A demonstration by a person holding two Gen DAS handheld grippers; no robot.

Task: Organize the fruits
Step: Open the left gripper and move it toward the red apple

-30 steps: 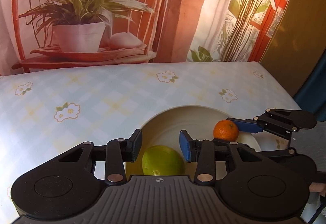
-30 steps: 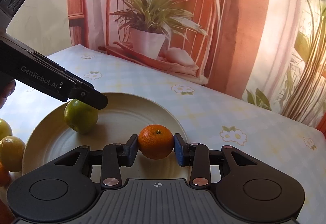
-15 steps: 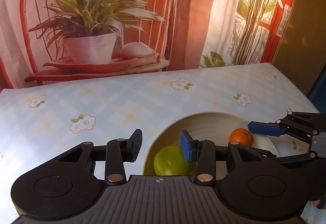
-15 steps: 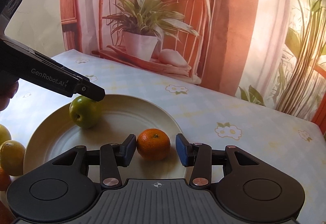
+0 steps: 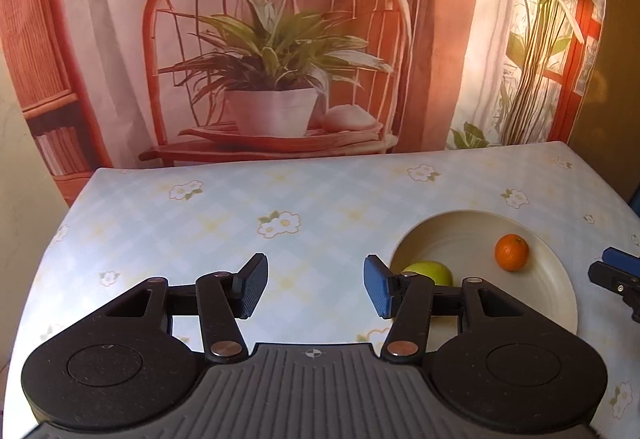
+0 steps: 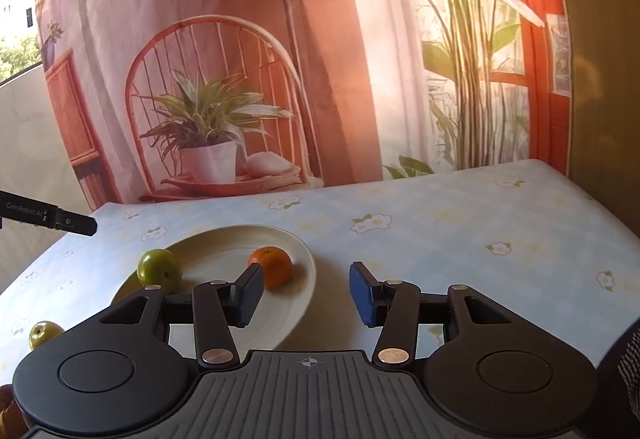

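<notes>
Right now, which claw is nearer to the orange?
Right. The right claw, jaws just opened and empty, has the orange just beyond its left finger. The left claw, also just opened and empty, sits further off, past the green fruit.

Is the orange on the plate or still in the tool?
On the plate. The orange sits on the plate near the green fruit. The right tool has just been opening, with nothing between its jaws.

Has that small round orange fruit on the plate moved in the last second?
No. The small round orange fruit sits at the same spot on the cream plate; the right gripper, jaws just opening, backed away empty.
</notes>
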